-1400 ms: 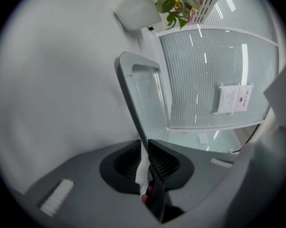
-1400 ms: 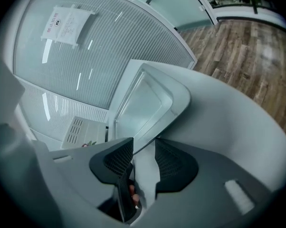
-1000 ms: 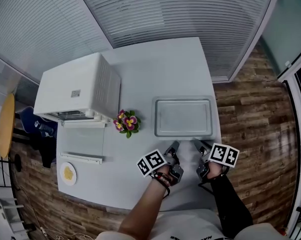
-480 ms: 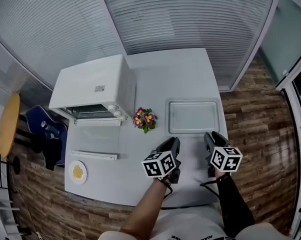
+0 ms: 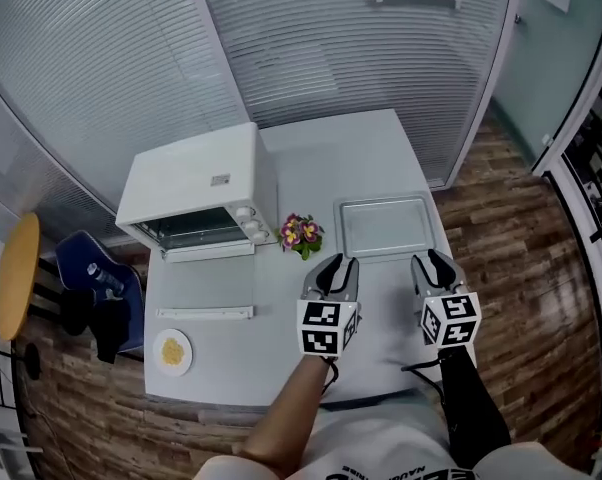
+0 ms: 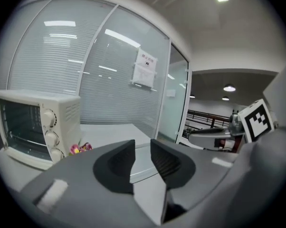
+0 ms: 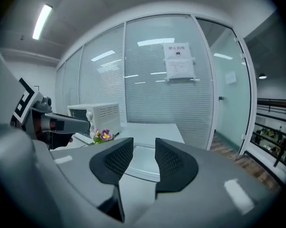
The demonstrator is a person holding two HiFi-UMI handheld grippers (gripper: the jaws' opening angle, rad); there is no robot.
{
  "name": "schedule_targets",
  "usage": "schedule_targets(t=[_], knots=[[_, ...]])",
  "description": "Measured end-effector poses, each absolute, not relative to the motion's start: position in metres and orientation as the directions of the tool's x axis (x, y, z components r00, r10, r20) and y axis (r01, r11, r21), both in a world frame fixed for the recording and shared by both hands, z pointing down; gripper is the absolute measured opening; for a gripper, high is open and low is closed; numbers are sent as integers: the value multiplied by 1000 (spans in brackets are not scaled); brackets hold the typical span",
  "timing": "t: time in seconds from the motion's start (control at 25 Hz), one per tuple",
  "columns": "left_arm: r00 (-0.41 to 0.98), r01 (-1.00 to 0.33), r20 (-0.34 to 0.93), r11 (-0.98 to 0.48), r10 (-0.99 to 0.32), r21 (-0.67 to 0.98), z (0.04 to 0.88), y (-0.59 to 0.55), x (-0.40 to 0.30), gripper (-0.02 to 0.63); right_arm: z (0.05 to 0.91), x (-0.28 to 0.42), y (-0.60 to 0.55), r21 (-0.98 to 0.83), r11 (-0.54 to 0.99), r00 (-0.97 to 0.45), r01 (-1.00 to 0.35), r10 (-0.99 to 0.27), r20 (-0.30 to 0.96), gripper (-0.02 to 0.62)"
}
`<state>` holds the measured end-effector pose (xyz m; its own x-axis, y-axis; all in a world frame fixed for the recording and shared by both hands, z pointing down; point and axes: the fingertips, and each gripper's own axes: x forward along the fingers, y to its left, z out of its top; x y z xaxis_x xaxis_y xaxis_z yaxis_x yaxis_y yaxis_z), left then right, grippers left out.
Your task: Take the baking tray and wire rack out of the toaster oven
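The silver baking tray [image 5: 384, 226] lies flat on the white table [image 5: 331, 158], to the right of the white toaster oven [image 5: 196, 193]. The oven's door [image 5: 206, 283] hangs open, and thin rack bars [image 6: 20, 139] show in its dim inside. My left gripper [image 5: 338, 266] and right gripper [image 5: 430, 261] hover side by side above the table, just short of the tray's near edge and apart from it. The left gripper [image 6: 142, 148] has just been opening its jaws and nothing is between them. The right gripper [image 7: 144, 148] stands open and empty, with the tray [image 7: 142, 161] beyond it.
A small pot of purple and yellow flowers [image 5: 301, 233] stands between the oven and the tray. A white plate with something yellow [image 5: 172, 351] sits at the table's near left corner. Blinds and glass walls stand behind the table, and a blue chair [image 5: 96, 278] is at its left.
Both grippers have come away from the tray's near rim, risen toward the camera and rolled so their marker cubes face up. The left jaws have parted wider.
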<state>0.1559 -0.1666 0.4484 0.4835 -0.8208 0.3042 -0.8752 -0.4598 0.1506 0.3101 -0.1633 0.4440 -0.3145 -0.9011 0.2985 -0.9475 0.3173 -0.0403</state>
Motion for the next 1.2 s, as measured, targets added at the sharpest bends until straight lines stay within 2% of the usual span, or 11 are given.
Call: schedule_targets(t=[0.44,0.6,0.88,1.2], knots=[[577,-816,159,-568,-801,102,387,-136,144,143,382,304,-111,129,249,-233,-960,-964,131,124],[563,-827,113,-556,-819,85,373,-137,135,143,380,304,-111,133,260,-244,-957,-962,125,124],[503,-864,104,-495,-858,94,368,-140,118,143,380,288,-134,95,336,-325,-937,-939,112,124],[381,-924,102,-373,-919,88,370,-134,78,143,385,238,-154,90,477,-470,-874,-878,92,124]])
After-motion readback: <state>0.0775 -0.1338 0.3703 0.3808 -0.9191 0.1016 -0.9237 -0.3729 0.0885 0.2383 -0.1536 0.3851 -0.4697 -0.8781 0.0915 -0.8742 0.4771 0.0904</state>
